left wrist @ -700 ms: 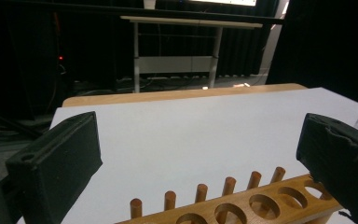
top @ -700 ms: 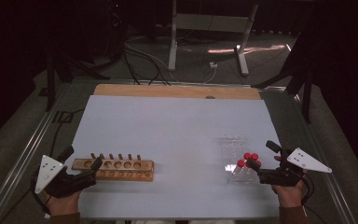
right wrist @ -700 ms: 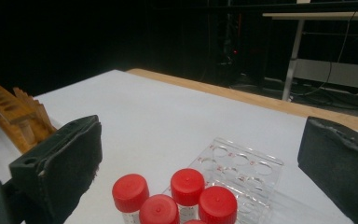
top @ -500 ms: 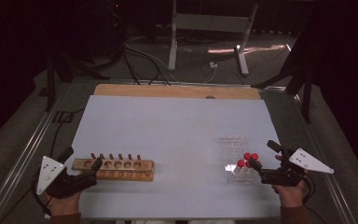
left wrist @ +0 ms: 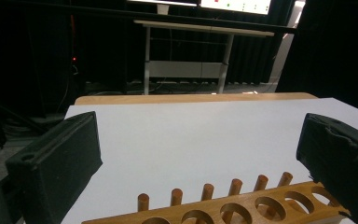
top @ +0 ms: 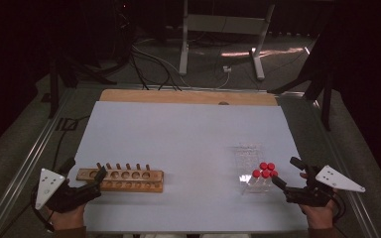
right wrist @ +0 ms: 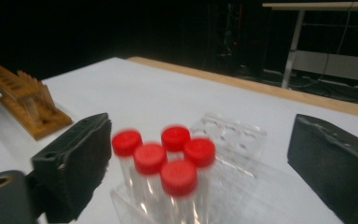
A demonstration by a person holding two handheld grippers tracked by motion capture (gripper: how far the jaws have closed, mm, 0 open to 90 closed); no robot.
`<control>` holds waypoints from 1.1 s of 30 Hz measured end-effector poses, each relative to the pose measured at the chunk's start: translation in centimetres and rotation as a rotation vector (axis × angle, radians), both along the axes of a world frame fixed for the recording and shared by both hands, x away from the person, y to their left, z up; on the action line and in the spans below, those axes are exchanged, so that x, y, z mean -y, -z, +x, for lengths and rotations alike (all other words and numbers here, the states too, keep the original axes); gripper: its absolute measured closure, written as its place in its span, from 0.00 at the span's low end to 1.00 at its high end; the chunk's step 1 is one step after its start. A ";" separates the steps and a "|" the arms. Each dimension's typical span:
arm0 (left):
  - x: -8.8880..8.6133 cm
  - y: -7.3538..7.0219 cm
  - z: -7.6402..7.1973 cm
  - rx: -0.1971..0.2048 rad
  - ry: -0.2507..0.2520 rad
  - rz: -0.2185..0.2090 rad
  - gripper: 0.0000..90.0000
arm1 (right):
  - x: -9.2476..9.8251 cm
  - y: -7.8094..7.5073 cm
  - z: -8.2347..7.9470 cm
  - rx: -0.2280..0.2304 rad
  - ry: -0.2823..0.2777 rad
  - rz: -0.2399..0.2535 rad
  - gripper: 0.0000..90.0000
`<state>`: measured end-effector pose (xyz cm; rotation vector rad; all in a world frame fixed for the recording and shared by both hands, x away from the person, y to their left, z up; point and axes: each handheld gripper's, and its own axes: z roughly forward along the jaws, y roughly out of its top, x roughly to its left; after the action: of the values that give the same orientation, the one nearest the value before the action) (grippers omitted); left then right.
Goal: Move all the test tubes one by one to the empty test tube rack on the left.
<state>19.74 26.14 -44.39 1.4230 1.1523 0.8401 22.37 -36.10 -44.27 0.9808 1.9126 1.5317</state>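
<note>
High view: a white sheet (top: 188, 148) covered the table, with a strip of bare wooden board (top: 188, 96) along its far edge in the upper middle of the frame. At lower left the left gripper (top: 85, 179) lay low over the sheet, its jaws apart, with the left end of a wooden rack (top: 124, 179) between them. The rack ran left to right, with a row of round holes along its top and a row of short pegs behind them. At lower right the right gripper (top: 287, 172) pointed toward the upper left, jaws likewise apart, just right of a clear plastic holder (top: 250, 156) carrying five red-capped tubes (top: 264, 171). The tubes stood upright in a tight cluster at the holder's near end.

Left gripper view: the rack (left wrist: 242, 207) crossed the bottom of the frame between the two spread black jaws, holes in front and pegs behind.

Right gripper view: the tubes (right wrist: 165, 156) stood at lower centre between the widely spread jaws, nearer the left one, not touching either; the rack (right wrist: 25, 100) lay at far left.
</note>
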 end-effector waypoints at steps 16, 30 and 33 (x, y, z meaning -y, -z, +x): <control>0.5 0.3 0.0 0.005 0.000 0.010 0.01 | 0.0 3.0 -0.3 -0.086 -0.039 -0.071 0.65; 0.5 0.5 0.1 -0.007 0.002 0.000 0.01 | -0.9 4.0 0.1 -0.087 -0.069 -0.148 0.83; 0.5 0.6 0.1 -0.008 0.004 0.004 0.01 | -0.8 4.0 0.2 -0.088 -0.072 -0.145 0.83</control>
<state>19.88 25.63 -44.95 1.4324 1.1542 0.8353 22.55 -35.26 -48.23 0.9382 2.1091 1.3866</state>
